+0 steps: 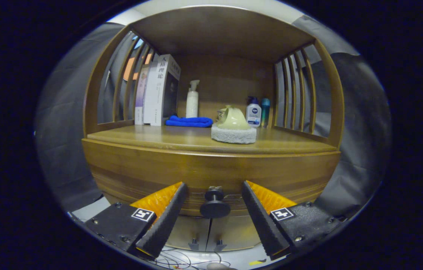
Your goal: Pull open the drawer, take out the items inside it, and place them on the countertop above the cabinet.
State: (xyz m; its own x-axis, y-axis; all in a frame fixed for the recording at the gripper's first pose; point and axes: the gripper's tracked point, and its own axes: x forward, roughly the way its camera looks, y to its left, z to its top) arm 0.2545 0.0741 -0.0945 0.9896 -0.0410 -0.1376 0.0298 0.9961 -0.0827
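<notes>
A wooden cabinet's drawer front (211, 172) faces me, shut, with a dark round knob (215, 205) low at its middle. My gripper (214, 185) is open, its two fingers standing either side of the knob without touching it. Above the drawer lies the wooden countertop (159, 139). The drawer's contents are hidden behind its front.
On the countertop stand upright books (157, 92), a white pump bottle (192, 99), a folded blue cloth (189, 121), a pale dish on a white sponge (233, 129), and two small bottles (257, 111). Slatted side rails (295, 93) and a top shelf enclose the space. Two small cabinet doors (207, 232) sit under the drawer, cables below.
</notes>
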